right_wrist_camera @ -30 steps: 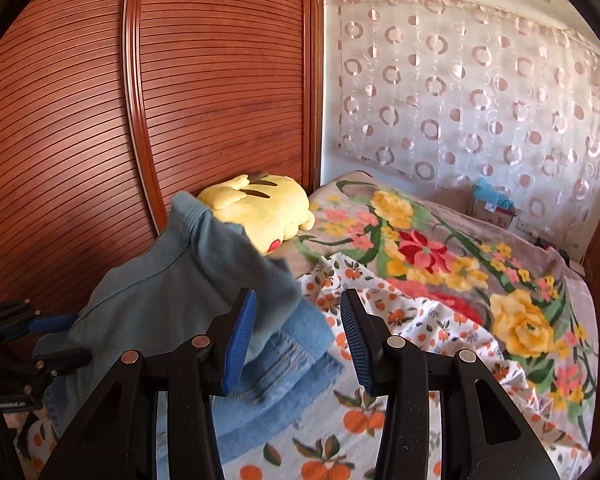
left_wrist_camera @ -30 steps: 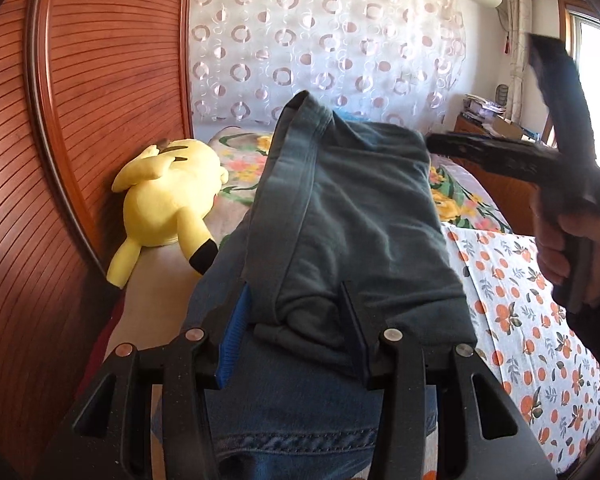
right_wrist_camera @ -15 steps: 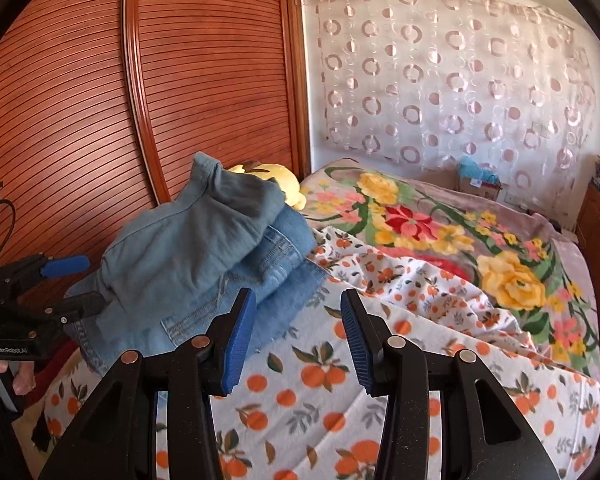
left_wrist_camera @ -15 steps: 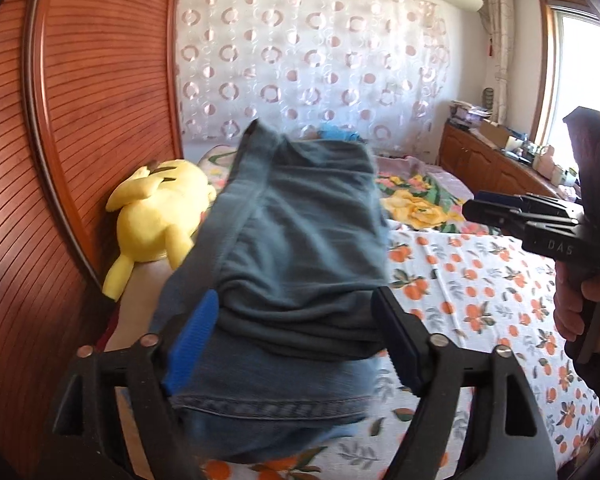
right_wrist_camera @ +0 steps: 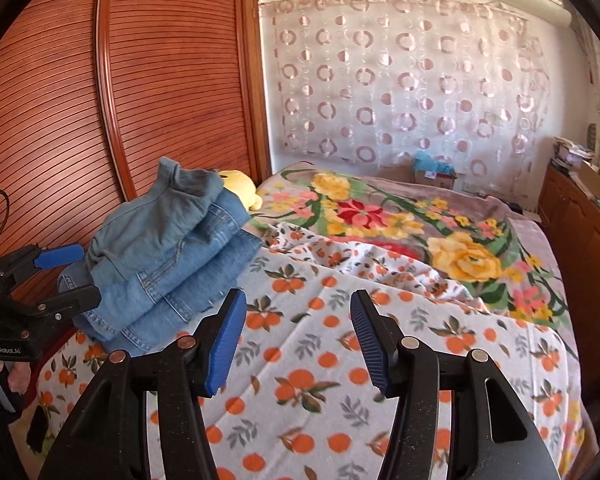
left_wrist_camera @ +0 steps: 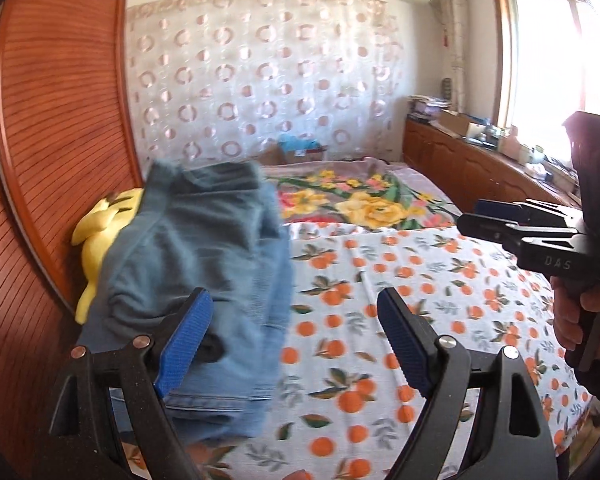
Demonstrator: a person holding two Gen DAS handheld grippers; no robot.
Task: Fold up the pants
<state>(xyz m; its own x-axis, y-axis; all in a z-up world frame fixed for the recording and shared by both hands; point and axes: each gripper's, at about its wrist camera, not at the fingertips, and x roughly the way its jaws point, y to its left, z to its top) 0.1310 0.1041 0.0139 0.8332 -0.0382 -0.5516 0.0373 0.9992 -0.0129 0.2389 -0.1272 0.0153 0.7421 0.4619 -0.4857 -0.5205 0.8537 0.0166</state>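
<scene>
Denim pants (right_wrist_camera: pixel 168 256) lie folded in a stacked bundle on the bed (right_wrist_camera: pixel 340 352), at the sheet's left edge against the slatted wooden headboard (right_wrist_camera: pixel 160 80), with a yellow plush toy (right_wrist_camera: pixel 240 190) just behind them.

Left gripper (left_wrist_camera: pixel 292 340): jaws opening, spread wide. The bundle's near edge sits by the left pad; the pads do not press the cloth, so it reads as released.

Right gripper (right_wrist_camera: pixel 296 336): jaws opening, nothing between them, only the orange-print sheet below.

Key relation: the bundle lies to the left of the right gripper and well apart from it, directly ahead of and just beside the left one. Its long axis runs from the near bed edge toward the headboard. The left hand is clearly nearer.

Judgement: folding appears complete or nearly so; any further tidying would fall to the left side.
</scene>
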